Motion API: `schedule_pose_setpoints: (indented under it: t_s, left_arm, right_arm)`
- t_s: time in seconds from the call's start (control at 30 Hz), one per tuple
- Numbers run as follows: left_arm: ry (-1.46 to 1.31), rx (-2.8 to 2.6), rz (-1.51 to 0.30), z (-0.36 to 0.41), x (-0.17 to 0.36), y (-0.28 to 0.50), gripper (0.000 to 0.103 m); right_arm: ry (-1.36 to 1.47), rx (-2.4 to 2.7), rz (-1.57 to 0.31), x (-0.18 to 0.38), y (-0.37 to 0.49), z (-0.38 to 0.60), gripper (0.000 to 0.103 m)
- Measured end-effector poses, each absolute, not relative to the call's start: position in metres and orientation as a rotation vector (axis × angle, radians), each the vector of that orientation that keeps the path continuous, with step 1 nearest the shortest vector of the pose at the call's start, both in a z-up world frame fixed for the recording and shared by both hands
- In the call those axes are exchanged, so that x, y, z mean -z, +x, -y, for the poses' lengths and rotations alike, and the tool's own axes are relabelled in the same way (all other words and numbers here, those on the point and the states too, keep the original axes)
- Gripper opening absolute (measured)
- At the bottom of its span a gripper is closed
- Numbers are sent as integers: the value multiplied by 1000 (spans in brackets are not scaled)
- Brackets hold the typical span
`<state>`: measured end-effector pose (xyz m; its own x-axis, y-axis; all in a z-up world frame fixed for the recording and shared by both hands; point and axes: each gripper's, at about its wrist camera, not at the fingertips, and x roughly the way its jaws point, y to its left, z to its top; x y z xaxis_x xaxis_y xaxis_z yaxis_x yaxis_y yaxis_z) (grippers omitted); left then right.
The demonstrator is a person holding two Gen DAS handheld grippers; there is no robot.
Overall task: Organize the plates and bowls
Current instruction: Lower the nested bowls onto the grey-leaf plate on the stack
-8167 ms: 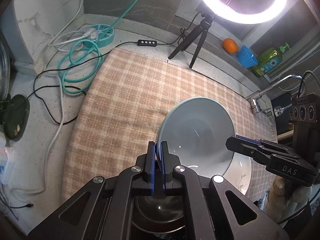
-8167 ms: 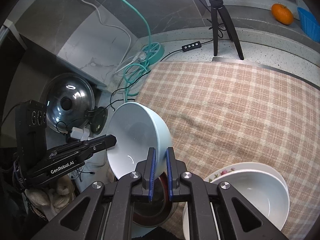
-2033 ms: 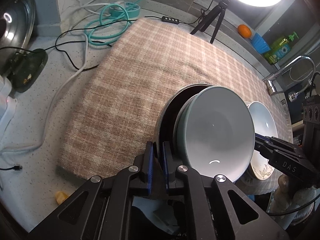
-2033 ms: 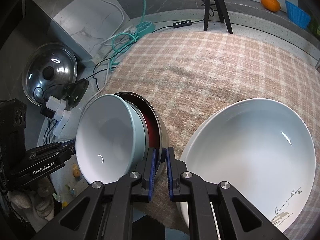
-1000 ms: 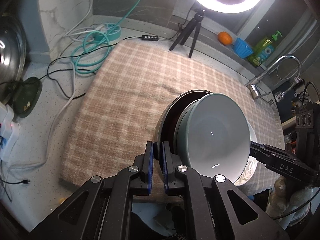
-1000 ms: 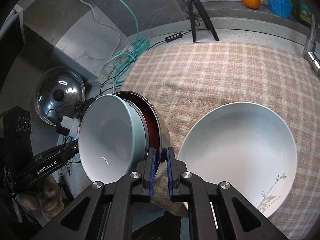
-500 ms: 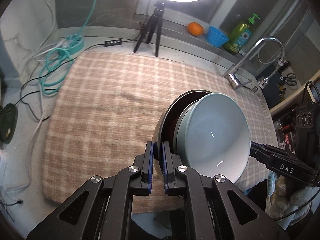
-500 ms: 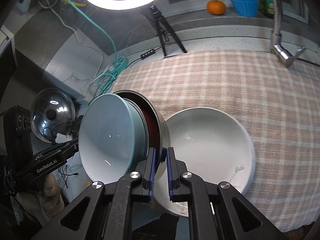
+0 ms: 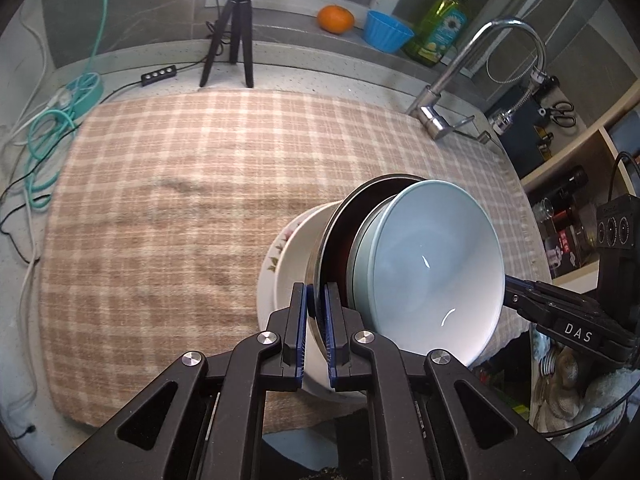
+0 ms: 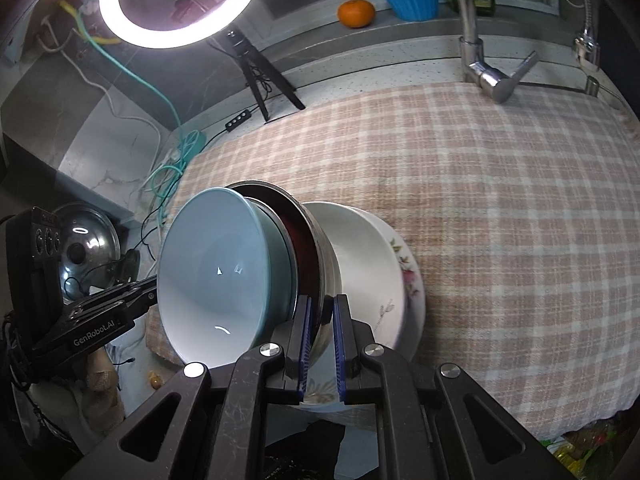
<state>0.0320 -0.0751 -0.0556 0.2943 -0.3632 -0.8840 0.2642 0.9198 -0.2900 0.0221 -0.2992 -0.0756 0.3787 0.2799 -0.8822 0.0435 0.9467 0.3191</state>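
Gripping opposite rims of one metal bowl point(image 9: 334, 240), your left gripper point(image 9: 316, 334) and right gripper point(image 10: 320, 344) are both clamped shut — a blue bowl point(image 9: 436, 268) nested inside. The white bowl point(image 10: 368, 264) lies directly beneath, on the checked cloth point(image 9: 180, 184).

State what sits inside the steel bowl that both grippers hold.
A pale blue bowl nests inside the steel bowl; dark red lining shows beside it. The steel bowl's bottom is covered.

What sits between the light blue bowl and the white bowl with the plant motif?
The steel bowl with its dark red inside: the light blue bowl nests in it, and the white bowl lies just beyond. The right wrist view shows it best.
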Motion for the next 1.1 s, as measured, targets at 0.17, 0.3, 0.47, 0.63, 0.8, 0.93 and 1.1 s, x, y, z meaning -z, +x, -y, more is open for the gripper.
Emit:
schedule_pose_setpoints:
  t_s: [0.17,0.3,0.47,0.63,0.8,0.93,1.1]
  left_arm:
    - [-75,433,-1224,83,61,31,7]
    - [-73,435,-1238,84,64,31,7]
    - [-71,431,-1250,83,67,31,7]
    - [-77,428,-1264,82,71,32,7]
    - [-72,425,-1266,83,72,33,7]
    - [-74,424,-1271,82,74,35,7]
    - [-78,428,-1276,81,74,36,8]
  right_arm:
    - [324,-136,-1182,78,17,309,10]
    - [337,-129,-1190,81,15,312,10]
    - [344,-131,-1200,86,15,312,10]
    - [348,-132,-1211,90,17,312,10]
    - [357,-130,-1215,93,19,313,10]
    - [359,-131,-1215,93,20,313,10]
    - [359,-135,-1215,93,23,312,10]
